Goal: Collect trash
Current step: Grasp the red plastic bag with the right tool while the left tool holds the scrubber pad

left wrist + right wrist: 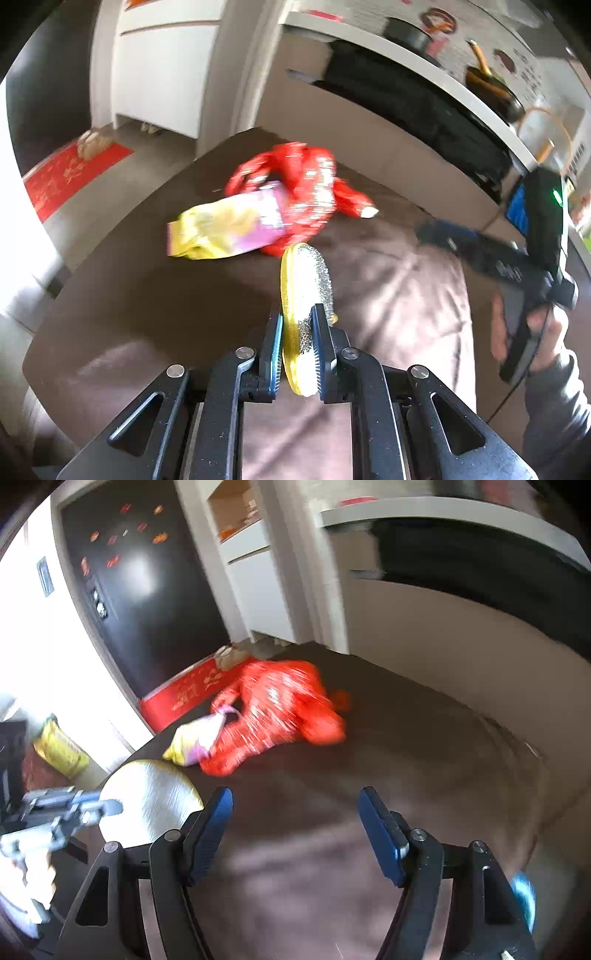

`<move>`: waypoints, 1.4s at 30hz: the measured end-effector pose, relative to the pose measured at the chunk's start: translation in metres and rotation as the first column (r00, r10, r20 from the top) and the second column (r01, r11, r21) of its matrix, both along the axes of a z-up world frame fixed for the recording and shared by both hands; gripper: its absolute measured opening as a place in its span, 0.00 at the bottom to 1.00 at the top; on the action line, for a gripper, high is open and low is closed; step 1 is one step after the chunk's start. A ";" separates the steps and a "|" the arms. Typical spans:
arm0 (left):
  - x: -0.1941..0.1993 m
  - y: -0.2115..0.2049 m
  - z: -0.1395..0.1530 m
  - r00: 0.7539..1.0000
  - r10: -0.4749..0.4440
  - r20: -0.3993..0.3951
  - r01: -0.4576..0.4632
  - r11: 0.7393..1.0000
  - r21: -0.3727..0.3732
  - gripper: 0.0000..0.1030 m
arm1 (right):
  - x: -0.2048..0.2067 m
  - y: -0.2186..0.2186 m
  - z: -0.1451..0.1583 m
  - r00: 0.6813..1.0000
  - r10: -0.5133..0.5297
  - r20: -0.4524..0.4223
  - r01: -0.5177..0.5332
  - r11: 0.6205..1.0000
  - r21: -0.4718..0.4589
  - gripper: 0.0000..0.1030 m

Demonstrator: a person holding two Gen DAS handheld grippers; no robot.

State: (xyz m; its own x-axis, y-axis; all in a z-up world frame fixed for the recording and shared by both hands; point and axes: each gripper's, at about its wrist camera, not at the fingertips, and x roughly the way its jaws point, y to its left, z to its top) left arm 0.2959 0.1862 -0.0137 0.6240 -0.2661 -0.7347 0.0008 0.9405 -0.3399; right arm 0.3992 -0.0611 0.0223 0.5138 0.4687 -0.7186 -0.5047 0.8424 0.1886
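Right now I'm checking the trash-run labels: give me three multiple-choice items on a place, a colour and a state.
1. The yellow-and-pink wrapper lies:
A. against the red bag
B. in the right tongs
C. on the floor

2. The crumpled bag on the table is:
A. blue
B. red
C. green

3. The left tongs are:
A. open, empty
B. out of view
C. shut on the round gold disc

Key: A, its end touches the bag; B, plainly red in both views; C, the disc sits clamped between the pads, while the right tongs gape empty.
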 end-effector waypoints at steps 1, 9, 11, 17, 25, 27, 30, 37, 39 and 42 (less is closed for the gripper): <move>0.001 0.008 -0.006 1.000 0.004 -0.006 -0.004 1.000 -0.017 0.15 | 0.012 0.019 -0.003 1.000 0.009 0.009 -0.009 1.000 -0.024 0.66; 0.018 0.039 -0.038 1.000 0.013 -0.027 -0.016 0.991 -0.130 0.15 | 0.112 0.134 -0.035 0.999 -0.023 0.045 0.034 0.964 -0.263 0.66; 0.019 0.040 -0.040 1.000 0.014 -0.027 -0.018 0.990 -0.138 0.15 | 0.135 0.144 -0.056 0.997 -0.068 -0.043 0.050 0.946 -0.320 0.61; 0.016 0.031 -0.032 1.000 0.007 0.002 -0.007 0.994 -0.112 0.15 | 0.109 0.111 -0.052 0.994 -0.057 -0.092 0.033 0.969 -0.243 0.13; 0.000 -0.018 -0.001 0.998 -0.040 0.057 0.044 0.997 -0.060 0.15 | 0.004 0.029 0.002 0.995 -0.098 0.008 0.097 0.959 -0.267 0.12; -0.005 -0.039 0.010 0.995 -0.069 0.073 0.071 0.997 -0.034 0.15 | -0.020 0.008 0.008 0.992 -0.123 0.002 0.119 0.956 -0.267 0.12; -0.013 -0.066 0.024 0.990 -0.108 0.089 0.109 0.994 -0.002 0.15 | -0.053 -0.025 0.012 0.987 -0.161 -0.004 0.156 0.959 -0.236 0.12; -0.033 -0.140 0.054 0.966 -0.227 0.121 0.219 0.973 0.078 0.15 | -0.106 -0.081 0.015 0.978 -0.208 -0.012 0.202 0.963 -0.177 0.12; -0.037 -0.163 0.059 0.958 -0.262 0.120 0.251 0.963 0.095 0.15 | -0.114 -0.099 0.018 0.974 -0.224 -0.002 0.221 0.961 -0.165 0.12; -0.036 -0.198 0.066 0.944 -0.309 0.117 0.297 0.948 0.110 0.15 | -0.128 -0.126 0.024 0.965 -0.261 0.038 0.263 0.954 -0.144 0.12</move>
State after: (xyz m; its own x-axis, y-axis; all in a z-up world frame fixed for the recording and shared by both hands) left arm 0.2599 -0.0119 0.0528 0.6165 -0.3945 -0.6814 0.3295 0.9153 -0.2318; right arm 0.2714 -0.1868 0.0460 0.6178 0.2060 -0.7589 -0.2647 0.9632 0.0460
